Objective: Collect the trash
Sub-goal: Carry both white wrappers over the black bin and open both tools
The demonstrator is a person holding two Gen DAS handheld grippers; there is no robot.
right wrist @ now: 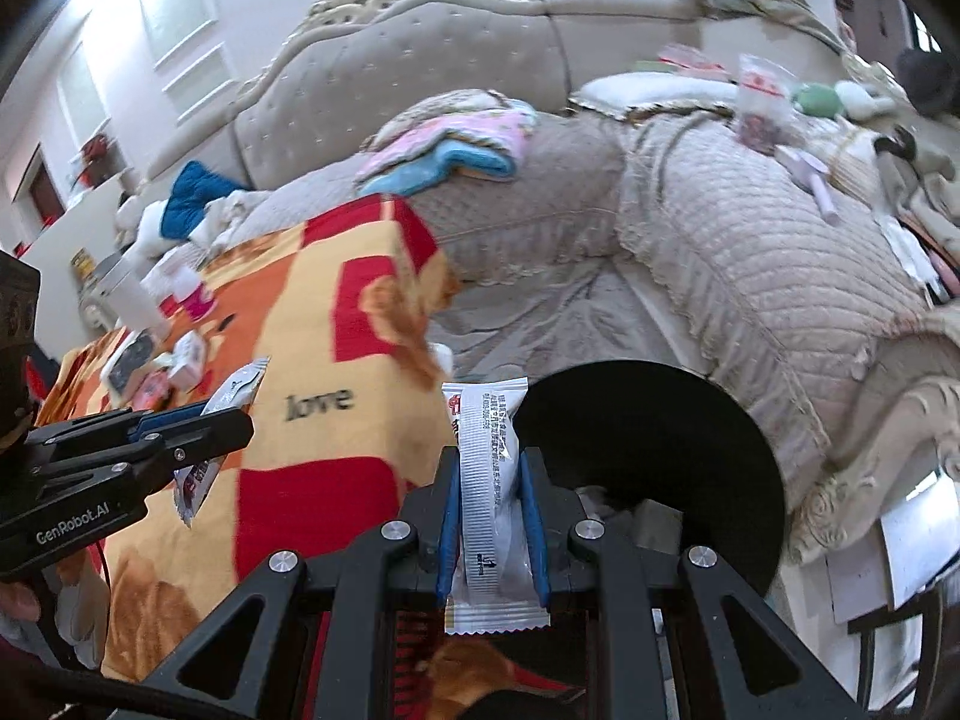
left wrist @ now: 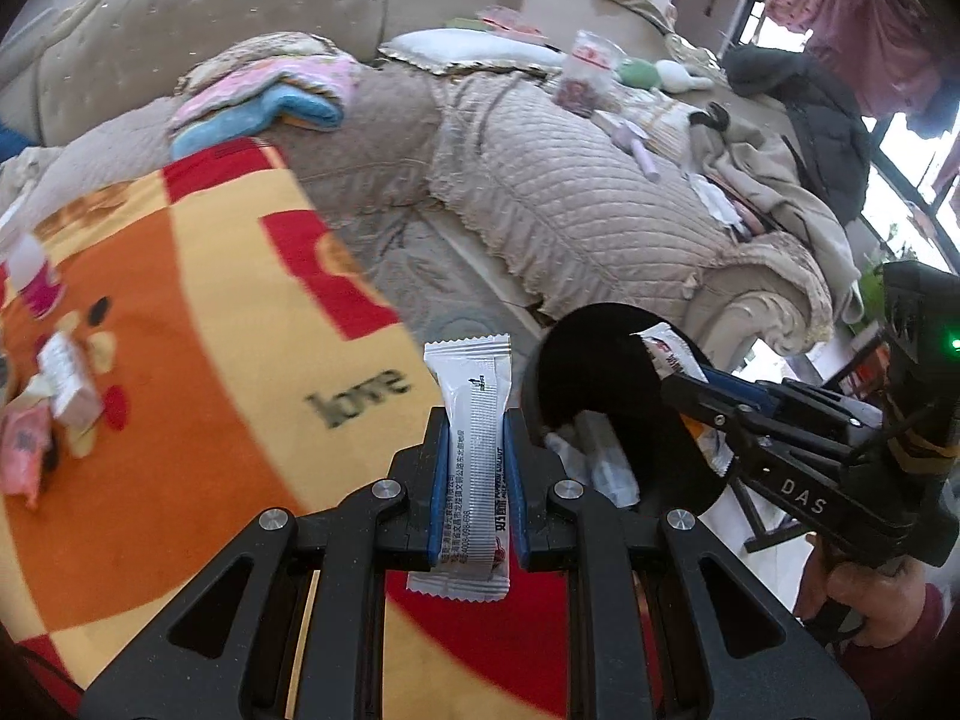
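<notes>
My left gripper (left wrist: 475, 420) is shut on a white snack wrapper (left wrist: 471, 414) that stands upright between its blue pads. It also shows at the left of the right wrist view (right wrist: 225, 420), holding that wrapper (right wrist: 234, 393). My right gripper (right wrist: 489, 456) is shut on a second white wrapper (right wrist: 487, 480); in the left wrist view it (left wrist: 690, 375) holds that wrapper (left wrist: 669, 351) over a black round bin (left wrist: 591, 372). The bin (right wrist: 690, 420) holds some pale wrappers (left wrist: 606, 462). More wrappers and small packets (left wrist: 57, 384) lie on the orange and red blanket (left wrist: 198, 372).
A quilted beige sofa (left wrist: 576, 192) runs behind, strewn with a folded pink and blue towel (left wrist: 270, 102), a clear bag (left wrist: 585, 72), a plush toy and clothes. More packets (right wrist: 174, 354) lie at the blanket's far left. A low dark stand (right wrist: 900, 600) is at the right.
</notes>
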